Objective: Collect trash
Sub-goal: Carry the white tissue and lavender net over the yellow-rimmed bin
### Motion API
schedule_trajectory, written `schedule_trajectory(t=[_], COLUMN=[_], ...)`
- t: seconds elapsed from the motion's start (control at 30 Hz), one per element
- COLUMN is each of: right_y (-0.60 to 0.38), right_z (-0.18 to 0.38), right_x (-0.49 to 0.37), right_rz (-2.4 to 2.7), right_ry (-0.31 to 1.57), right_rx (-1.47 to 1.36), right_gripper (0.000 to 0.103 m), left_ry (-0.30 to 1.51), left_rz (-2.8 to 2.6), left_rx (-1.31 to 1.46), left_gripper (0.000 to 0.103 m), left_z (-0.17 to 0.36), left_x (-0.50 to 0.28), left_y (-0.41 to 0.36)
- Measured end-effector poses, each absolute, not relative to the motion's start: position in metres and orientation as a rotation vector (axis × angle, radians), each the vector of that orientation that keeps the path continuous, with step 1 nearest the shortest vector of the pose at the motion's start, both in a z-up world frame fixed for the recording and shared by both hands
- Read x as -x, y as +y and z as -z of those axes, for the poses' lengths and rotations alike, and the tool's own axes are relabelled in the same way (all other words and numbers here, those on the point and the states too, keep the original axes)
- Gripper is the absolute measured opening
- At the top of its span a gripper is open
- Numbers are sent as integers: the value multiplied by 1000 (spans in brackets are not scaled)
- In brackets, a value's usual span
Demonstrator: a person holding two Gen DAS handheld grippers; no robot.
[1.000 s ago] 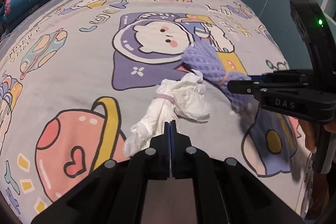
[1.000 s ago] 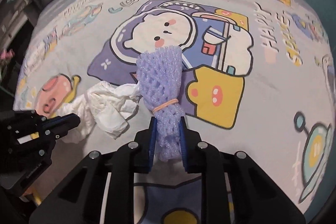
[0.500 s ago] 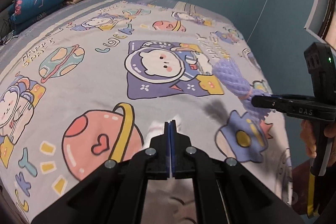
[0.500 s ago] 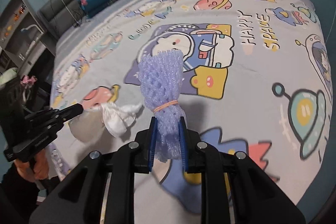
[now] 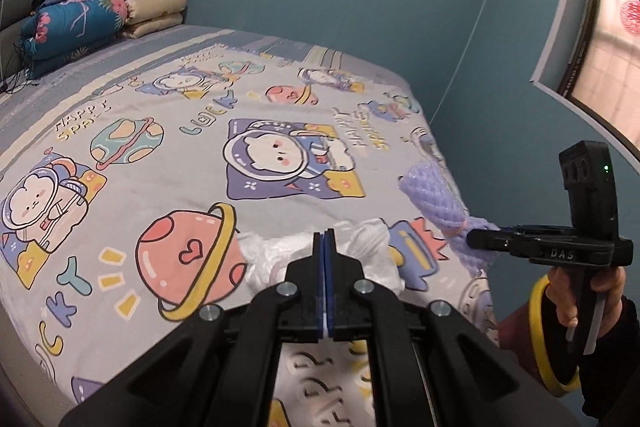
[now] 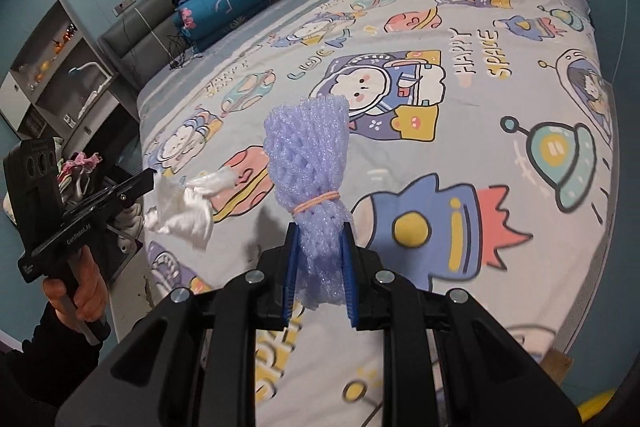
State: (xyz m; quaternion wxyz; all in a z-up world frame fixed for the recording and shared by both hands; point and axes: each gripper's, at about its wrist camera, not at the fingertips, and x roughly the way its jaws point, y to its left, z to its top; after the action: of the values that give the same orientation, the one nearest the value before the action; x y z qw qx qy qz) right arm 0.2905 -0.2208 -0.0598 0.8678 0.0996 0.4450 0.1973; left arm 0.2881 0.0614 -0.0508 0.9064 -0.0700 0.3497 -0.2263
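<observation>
The left hand-held gripper point(image 5: 325, 239) is clamped fully shut on a crumpled white tissue wad point(image 6: 182, 205), which shows at lower centre of the left wrist view behind the fingers and hangs clear of the bed point(image 5: 120, 155) at middle left of the right wrist view. The right hand-held gripper point(image 6: 320, 243) is closed on the lower end of a purple foam net point(image 6: 306, 151) tied with a rubber band point(image 6: 316, 205); the net stands up at centre of its own view and appears at right of the left wrist view.

Both pieces look collected, so the step in hand is likely carrying them to a bin, which no view shows. To do it well, keep both grips firm, hold the hands apart so the pieces do not snag, and move smoothly: the tissue is held only by a thin edge and could slip.
</observation>
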Motion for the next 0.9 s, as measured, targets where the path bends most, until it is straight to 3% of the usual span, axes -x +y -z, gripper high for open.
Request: schedule_trajectory(t=[0.3,0.9], right_y=[-244,-345], right_z=[34,4], right_x=[-229,-130], right_rz=[-376,-210], right_ry=[866,714], right_rx=[-245,-348], right_gripper=[19,19], left_ry=[684,583], left_rz=[498,696], left_rx=[134,-6], left_gripper=[0,0], left_z=[30,-24], left_x=[-233,-147], left_y=[52,-50])
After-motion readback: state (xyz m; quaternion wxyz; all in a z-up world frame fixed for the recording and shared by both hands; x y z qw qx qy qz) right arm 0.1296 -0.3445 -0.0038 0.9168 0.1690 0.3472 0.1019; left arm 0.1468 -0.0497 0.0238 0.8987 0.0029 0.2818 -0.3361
